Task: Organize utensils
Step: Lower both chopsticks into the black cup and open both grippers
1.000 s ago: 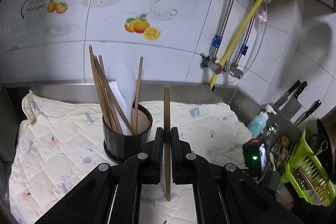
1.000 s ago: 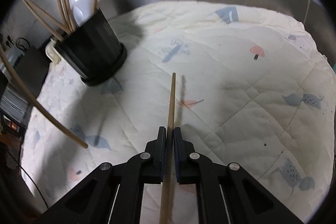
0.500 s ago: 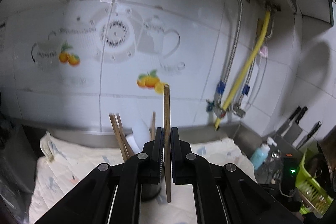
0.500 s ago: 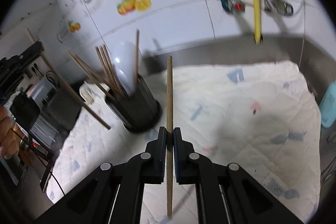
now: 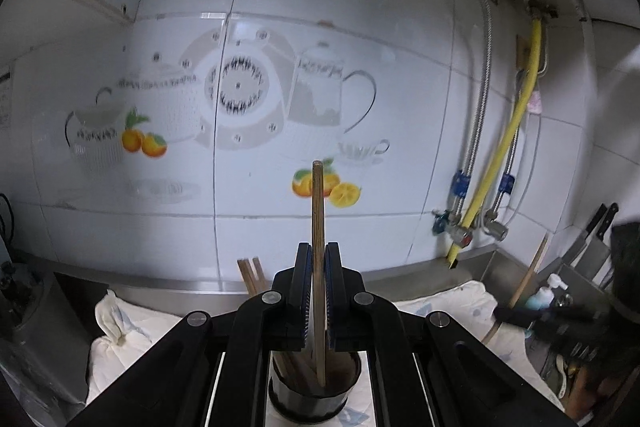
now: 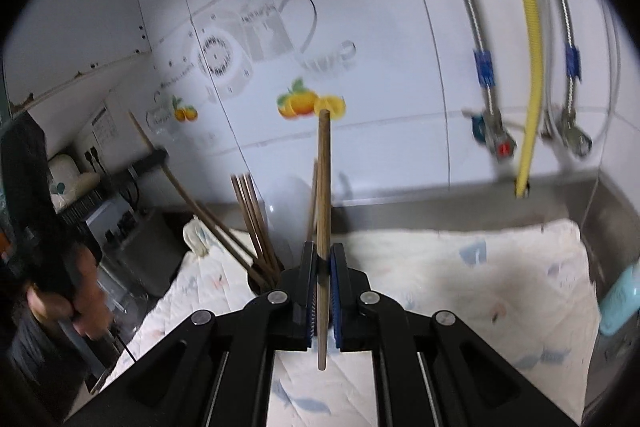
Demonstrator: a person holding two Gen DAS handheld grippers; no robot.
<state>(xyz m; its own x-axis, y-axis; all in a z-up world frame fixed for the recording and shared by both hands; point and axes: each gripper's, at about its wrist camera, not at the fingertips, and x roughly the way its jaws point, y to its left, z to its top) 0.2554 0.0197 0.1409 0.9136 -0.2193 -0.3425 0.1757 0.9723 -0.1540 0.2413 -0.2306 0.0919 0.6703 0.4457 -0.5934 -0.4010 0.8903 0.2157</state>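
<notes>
Left hand-held gripper (image 5: 318, 291) pinching an upright chopstick (image 5: 318, 267), lower tip down inside the black holder (image 5: 314, 399) among other sticks. Right hand-held gripper (image 6: 322, 291) clamped on a second chopstick (image 6: 323, 227), upright above the quilted cloth (image 6: 460, 267).

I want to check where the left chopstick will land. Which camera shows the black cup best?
The left wrist view: the black cup sits directly below the left claw, its open mouth visible under the held chopstick. In the right wrist view only a dark sliver of the black cup shows behind the claw.
</notes>
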